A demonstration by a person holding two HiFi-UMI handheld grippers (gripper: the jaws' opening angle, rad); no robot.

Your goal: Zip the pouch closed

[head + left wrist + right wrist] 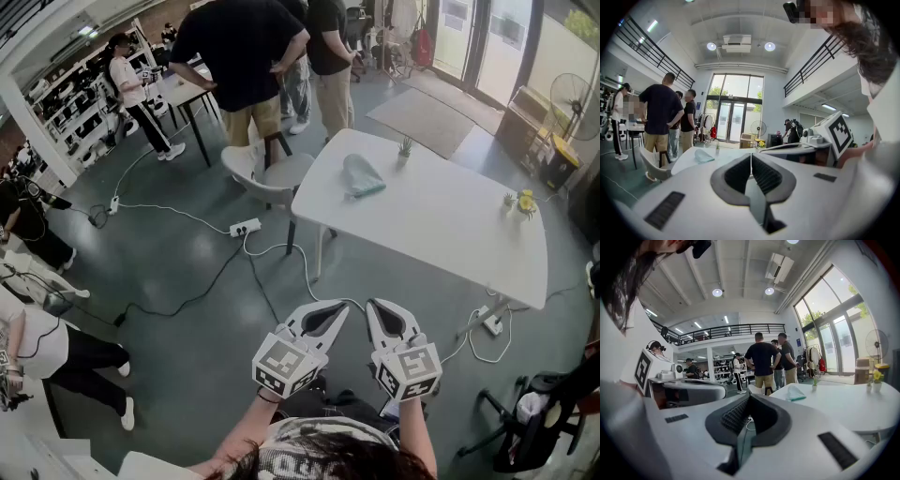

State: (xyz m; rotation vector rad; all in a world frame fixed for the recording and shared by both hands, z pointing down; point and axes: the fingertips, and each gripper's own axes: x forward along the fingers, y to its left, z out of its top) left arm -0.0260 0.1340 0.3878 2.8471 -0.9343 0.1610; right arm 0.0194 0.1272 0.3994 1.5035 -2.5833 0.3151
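Note:
A pale teal pouch lies on the far left part of the white table, well ahead of both grippers. It shows small in the left gripper view as the pouch and in the right gripper view as the pouch. My left gripper and right gripper are held side by side over the floor, short of the table's near edge. Both are shut with nothing between their jaws.
A white chair stands at the table's left end. Small potted plants and yellow flowers sit on the table. Cables and a power strip cross the floor. Several people stand beyond the table.

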